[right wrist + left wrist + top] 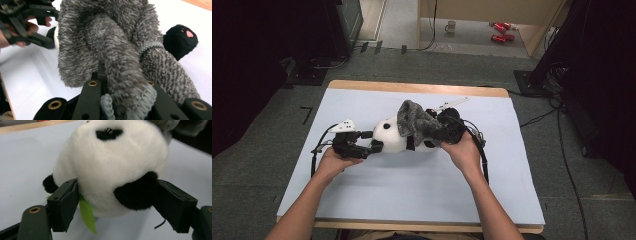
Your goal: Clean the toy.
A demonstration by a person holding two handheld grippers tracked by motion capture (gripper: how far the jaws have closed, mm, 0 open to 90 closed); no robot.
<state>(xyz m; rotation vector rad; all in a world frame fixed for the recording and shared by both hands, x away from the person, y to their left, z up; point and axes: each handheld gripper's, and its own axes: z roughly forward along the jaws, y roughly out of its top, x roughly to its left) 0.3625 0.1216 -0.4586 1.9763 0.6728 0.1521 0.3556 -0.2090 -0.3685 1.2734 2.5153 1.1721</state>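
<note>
**Sock on panda, left jaws spread**

Panda plush (391, 135) lies mid-table (362, 190), head toward left gripper (368, 140). Left jaws stand spread either side of the head, pads just beside the fur, contact unclear. Right gripper (120, 100) is clamped on the grey sock (112, 45) draped over the panda's body.

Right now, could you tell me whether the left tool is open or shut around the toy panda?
Open: its pads stand spread either side of the toy panda, flanking the head without squeezing the plush.
</note>
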